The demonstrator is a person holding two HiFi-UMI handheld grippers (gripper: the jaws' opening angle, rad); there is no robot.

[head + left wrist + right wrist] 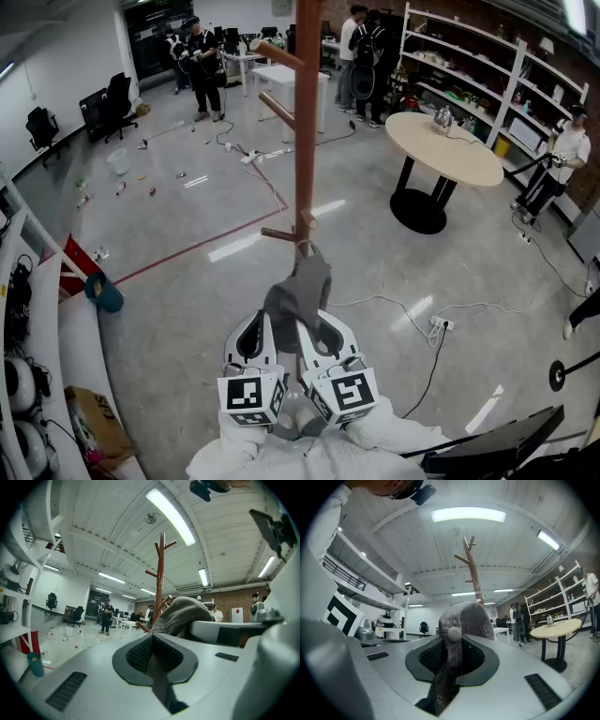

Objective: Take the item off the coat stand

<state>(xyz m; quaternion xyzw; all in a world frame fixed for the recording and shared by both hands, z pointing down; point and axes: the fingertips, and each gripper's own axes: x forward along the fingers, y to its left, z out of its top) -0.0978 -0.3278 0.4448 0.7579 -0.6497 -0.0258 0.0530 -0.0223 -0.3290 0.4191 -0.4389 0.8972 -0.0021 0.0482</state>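
Two grippers sit side by side. The left gripper (152,639) has its jaws clenched on nothing, the grey cap (185,613) just to its right. The right gripper (452,641) pinches that cap's crown: soft, light, floppy cloth, best held there. Just ahead, the coat stand (306,122) and its low peg (279,234) could snag it; a round table (441,145) stands farther right.

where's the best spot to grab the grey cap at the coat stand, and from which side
Grip the grey cap at the crown by its top button, level from the person's side, opposite the coat stand. The fabric there folds thin; the right claw is shut on it.
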